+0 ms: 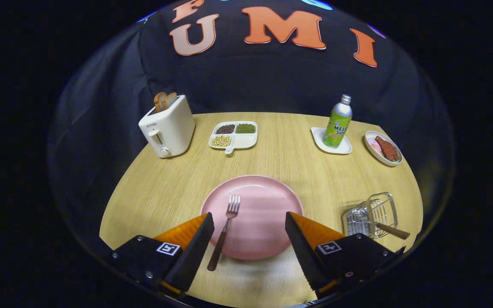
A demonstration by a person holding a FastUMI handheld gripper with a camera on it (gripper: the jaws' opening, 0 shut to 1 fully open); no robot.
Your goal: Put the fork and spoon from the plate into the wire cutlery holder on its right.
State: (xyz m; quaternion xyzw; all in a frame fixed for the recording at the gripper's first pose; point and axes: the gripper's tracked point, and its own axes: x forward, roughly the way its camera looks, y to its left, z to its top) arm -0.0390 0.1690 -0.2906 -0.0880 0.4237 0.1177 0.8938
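**Fork on the plate, one handle already in the wire holder**

While my gripper (248,233) hangs low over the near edge of the table (298,167), its fingers stand spread wide and grip nothing.

Farthest left, at the back of the table, stands a cream toaster (167,127) with two slices of bread (164,100) poking up from its slots. Just to its right sits a white divided dish (234,135): dark beans and green beans fill the back compartments, pale beans the front left one, and the front right one I cannot make out.

Closer to me, the pink plate (263,214) lies between my two fingers and just ahead of them. The fork (225,229) rests on the plate's left part, tines pointing away from me, its dark handle running back over the rim onto the wood, close beside my left finger.

Right of the plate and beyond my right finger stands the wire cutlery holder (372,214), with a wooden handle (394,232) jutting out of it toward the right; the head of that utensil is hidden in the wires, so I cannot tell whether it is the spoon.

Behind it, at the back of the table, a green bottle (337,124) stands upright on a small white tray (334,145), and farthest right a small oval dish (383,149) holds meat.
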